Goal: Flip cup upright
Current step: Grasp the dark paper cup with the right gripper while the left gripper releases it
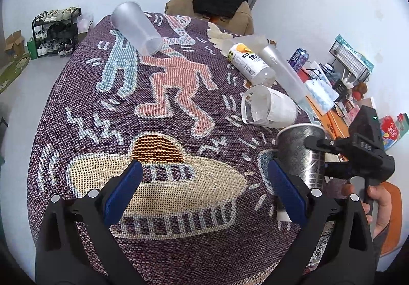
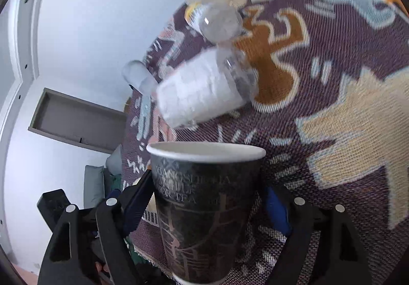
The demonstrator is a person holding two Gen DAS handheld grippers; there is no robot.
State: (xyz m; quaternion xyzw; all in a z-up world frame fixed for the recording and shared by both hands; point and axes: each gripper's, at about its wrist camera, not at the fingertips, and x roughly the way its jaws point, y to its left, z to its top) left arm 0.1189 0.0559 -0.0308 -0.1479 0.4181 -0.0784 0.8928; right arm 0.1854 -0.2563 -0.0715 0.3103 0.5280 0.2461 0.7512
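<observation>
A dark printed paper cup (image 2: 204, 208) with a white rim is held between the fingers of my right gripper (image 2: 207, 211), mouth up and slightly tilted, above the patterned cloth. In the left wrist view the same cup (image 1: 304, 154) shows at the right, gripped by the right gripper (image 1: 319, 154). My left gripper (image 1: 204, 195) is open and empty, hovering over the cream shape on the cloth (image 1: 179, 106).
A frosted plastic cup (image 1: 138, 29) lies on its side at the far left of the table. A labelled bottle (image 1: 250, 61), a tall frosted cup (image 1: 286, 73) and a clear cup with a white label (image 1: 268, 107) lie on their sides. Clutter sits beyond the right edge.
</observation>
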